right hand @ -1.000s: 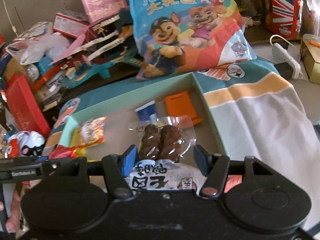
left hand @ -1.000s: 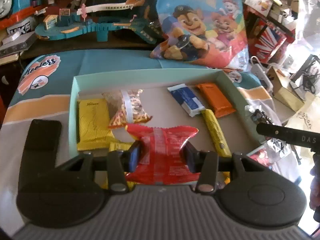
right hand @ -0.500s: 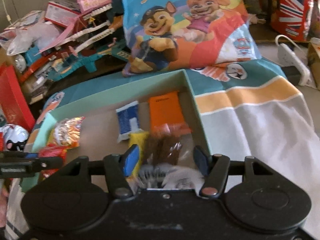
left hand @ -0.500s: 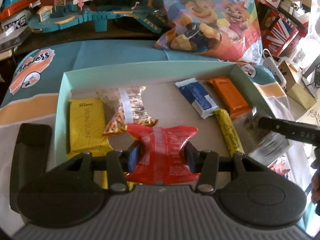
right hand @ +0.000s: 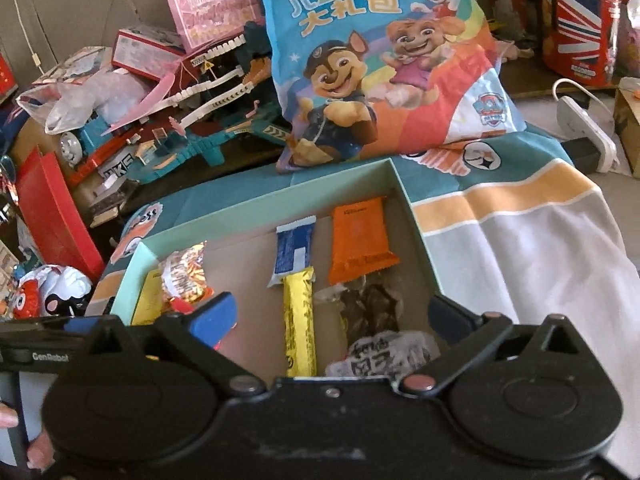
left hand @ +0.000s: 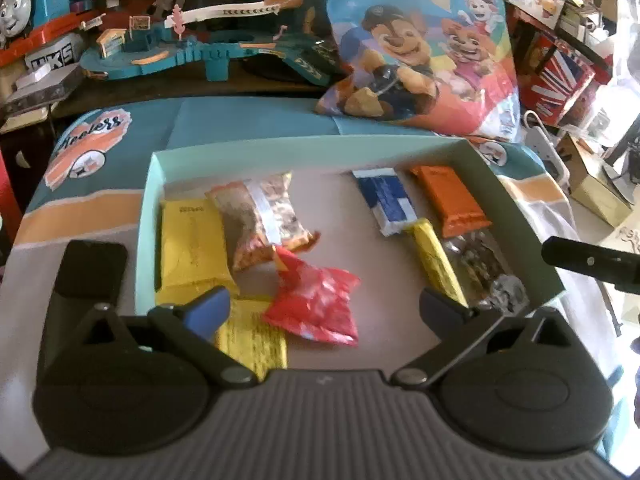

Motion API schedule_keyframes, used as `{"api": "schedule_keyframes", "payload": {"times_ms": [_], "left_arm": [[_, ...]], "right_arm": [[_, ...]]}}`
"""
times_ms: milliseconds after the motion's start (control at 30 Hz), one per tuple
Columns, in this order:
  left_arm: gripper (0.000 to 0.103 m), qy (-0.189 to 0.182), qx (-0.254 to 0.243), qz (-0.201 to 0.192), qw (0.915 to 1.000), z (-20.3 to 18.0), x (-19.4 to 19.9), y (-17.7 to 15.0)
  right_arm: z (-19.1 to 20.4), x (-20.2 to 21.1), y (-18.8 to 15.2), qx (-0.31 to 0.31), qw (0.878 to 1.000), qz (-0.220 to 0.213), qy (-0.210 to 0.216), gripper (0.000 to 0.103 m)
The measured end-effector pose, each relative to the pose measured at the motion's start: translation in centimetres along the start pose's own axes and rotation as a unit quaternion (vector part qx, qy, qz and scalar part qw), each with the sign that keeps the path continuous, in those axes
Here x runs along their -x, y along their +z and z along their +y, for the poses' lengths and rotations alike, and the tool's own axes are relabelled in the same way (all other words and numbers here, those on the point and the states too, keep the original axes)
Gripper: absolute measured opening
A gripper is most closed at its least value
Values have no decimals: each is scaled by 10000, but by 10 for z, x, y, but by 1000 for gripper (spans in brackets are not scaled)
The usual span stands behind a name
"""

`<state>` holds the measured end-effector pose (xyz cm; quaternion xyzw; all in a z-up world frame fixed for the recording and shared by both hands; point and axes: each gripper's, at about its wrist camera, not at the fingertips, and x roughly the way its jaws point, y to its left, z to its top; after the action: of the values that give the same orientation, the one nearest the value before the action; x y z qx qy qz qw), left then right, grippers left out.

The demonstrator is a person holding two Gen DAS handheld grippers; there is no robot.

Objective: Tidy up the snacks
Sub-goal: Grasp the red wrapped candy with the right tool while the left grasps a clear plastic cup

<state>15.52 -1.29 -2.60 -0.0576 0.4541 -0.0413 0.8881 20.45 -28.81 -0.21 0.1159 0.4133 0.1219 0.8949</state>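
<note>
My left gripper [left hand: 324, 304] hangs over a shallow mint-green box [left hand: 280, 152], its jaws just sprung wide apart. The red snack packet [left hand: 316, 304] lies loose on the box floor between the two fingers, crumpled, touching neither pad. Beside it, toward the left wall, a yellow packet [left hand: 190, 248] lies flat with a clear bag of mixed snacks [left hand: 260, 216] resting partly on it, and a second yellow packet [left hand: 250, 340] sits nearest me under the left finger.

My right gripper [right hand: 332, 316] has also just opened fully. Between its fingers, untouched, lies a clear vacuum pack of dark brown meat pieces [right hand: 372, 316] with a white printed end, in the box's right near corner. Just left of it lies a long yellow bar [right hand: 298, 320]; beyond these, a blue-and-white wrapper [right hand: 294, 250] and an orange packet [right hand: 360, 240] sit side by side near the far wall.

The box rests on a teal, orange and grey cloth [right hand: 520, 240]. A large cartoon-puppy snack bag [right hand: 380, 60] stands behind it, beside a toy track set [left hand: 200, 52].
</note>
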Motion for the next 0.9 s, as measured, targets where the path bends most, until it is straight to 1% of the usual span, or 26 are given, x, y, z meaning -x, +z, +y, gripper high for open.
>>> {"api": "schedule_keyframes", "payload": {"times_ms": [233,433,467,500,533,567,600,633,667,700,767,800,833,900], "left_arm": [[103,-201,-129,173,9996,-13,12,-27],[103,-358,-329,536,9974,-28,9,-61],[103,-374,-344,597,9969,-30,7,-67],[102,-390,-367,656,9964,-32,6,-73],[100,-397,-385,705,9960,-34,4,-77],[94,-411,-412,751,9955,-35,2,-82],[91,-440,-452,806,9947,-37,1,-85],[85,-472,-500,866,9939,-39,-1,-87],[81,-497,-540,903,9932,-41,-3,-90],[80,-521,-574,923,9927,-42,-4,-91],[74,-606,-652,951,9915,-47,-5,-95],[74,-603,-709,935,9913,-49,-4,-97],[71,-584,-784,898,9911,-52,-4,-97],[56,-576,-933,837,9904,-57,-3,-98]], "right_arm": [[-11,20,-19,-181,9997,31,-171,103],[-27,22,-48,-387,9980,325,-386,103],[-28,21,-55,-402,9977,384,-391,101],[-28,21,-60,-384,9976,417,-408,93],[-27,20,-65,-352,9975,443,-434,87],[-26,18,-69,-327,9973,481,-452,84],[-26,17,-72,-311,9971,522,-454,78],[-26,14,-74,-296,9970,559,-456,72],[-26,12,-76,-276,9968,596,-463,70],[-26,10,-76,-258,9967,631,-450,67],[-24,4,-77,-193,9966,657,-457,66],[-23,3,-79,-162,9966,662,-457,64],[-21,1,-79,-128,9966,670,-452,57],[-18,-4,-80,-37,9965,701,-449,48]]}}
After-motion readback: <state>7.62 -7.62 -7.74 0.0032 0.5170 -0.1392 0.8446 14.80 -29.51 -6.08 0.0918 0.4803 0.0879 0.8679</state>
